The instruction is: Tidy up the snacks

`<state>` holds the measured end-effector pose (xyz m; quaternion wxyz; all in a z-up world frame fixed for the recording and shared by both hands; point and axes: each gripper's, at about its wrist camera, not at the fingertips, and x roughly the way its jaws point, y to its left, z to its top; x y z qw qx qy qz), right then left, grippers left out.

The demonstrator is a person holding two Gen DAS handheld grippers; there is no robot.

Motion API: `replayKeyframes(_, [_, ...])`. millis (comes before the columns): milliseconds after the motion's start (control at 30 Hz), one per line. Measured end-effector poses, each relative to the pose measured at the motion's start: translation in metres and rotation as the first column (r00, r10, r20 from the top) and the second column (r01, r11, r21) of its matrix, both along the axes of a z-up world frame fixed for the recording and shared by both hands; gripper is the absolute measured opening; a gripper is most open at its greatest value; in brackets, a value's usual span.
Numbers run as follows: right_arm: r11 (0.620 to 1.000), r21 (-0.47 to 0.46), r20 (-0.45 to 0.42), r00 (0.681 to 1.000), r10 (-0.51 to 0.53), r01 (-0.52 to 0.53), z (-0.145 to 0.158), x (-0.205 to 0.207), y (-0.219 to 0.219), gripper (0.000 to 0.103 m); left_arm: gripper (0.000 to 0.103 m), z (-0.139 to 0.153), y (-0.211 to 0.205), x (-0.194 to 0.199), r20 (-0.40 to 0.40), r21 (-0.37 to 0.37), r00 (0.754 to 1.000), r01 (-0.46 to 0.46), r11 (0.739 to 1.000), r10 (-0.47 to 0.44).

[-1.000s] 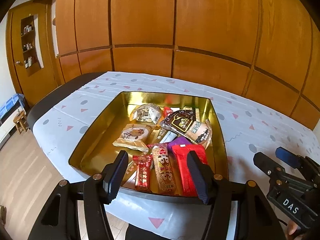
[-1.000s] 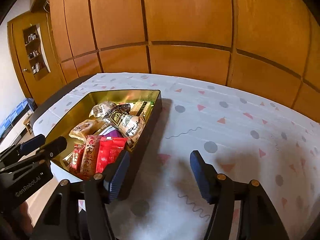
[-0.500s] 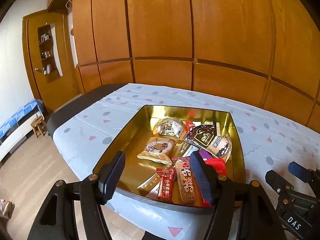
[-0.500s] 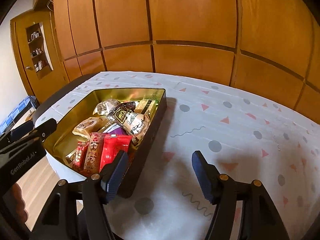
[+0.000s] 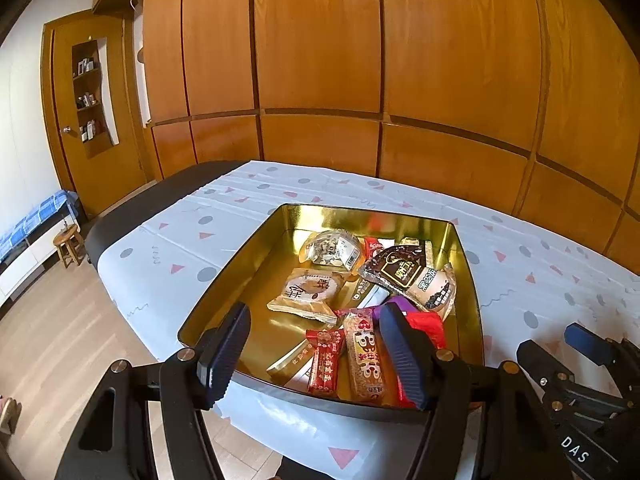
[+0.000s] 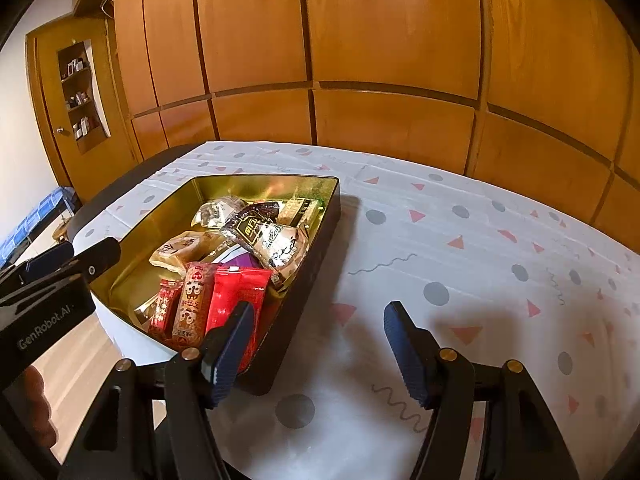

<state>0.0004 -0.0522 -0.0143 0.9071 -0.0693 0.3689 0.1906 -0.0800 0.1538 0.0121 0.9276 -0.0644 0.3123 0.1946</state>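
Note:
A gold-lined tin tray (image 5: pixel 236 264) (image 6: pixel 168 208) sits on the table and holds several snack packs: a round biscuit pack (image 5: pixel 308 290), a dark pack (image 5: pixel 404 274) (image 6: pixel 264 232), red bars (image 5: pixel 325 360) (image 6: pixel 188 304) and a red pack (image 6: pixel 236 300). My left gripper (image 5: pixel 314 350) is open and empty, above the tray's near edge. My right gripper (image 6: pixel 318 350) is open and empty, over the tablecloth to the right of the tray. Each gripper also shows in the other's view, the right gripper (image 5: pixel 576 368) and the left gripper (image 6: pixel 56 276).
The table has a white cloth (image 6: pixel 460 264) with grey dots and pink triangles. A wooden panelled wall (image 5: pixel 360 80) stands behind it. A wooden door (image 5: pixel 92 120), a small stool (image 5: pixel 70 244) and a wood floor (image 5: pixel 52 340) lie to the left.
Both grippers have pulled back and risen a little, and the left view has swung left. The tray looks farther away. Both stay open and empty.

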Motion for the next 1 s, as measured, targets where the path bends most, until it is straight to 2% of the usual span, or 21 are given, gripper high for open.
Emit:
replayKeyframes(833, [1.000,-0.005,0.011,1.000,0.010,-0.010,-0.0004,-0.0022,0.0002,0.073,0.068,0.0009,0.0000,-0.0006,-0.003,-0.024,1.000,0.018,1.000,-0.018])
replayKeyframes(933, [1.000,-0.002,0.012,1.000,0.011,-0.011,-0.0008,-0.0020,-0.0003,0.074,0.068,0.0012,0.0010,-0.0018,0.013,-0.019,1.000,0.012,1.000,-0.012])
replayKeyframes(1000, [1.000,0.002,0.010,1.000,0.010,-0.010,-0.0014,-0.0025,-0.0015,0.075,0.063,0.0037,0.0014,-0.0045,0.042,-0.007,0.999,0.005,1.000,-0.004])
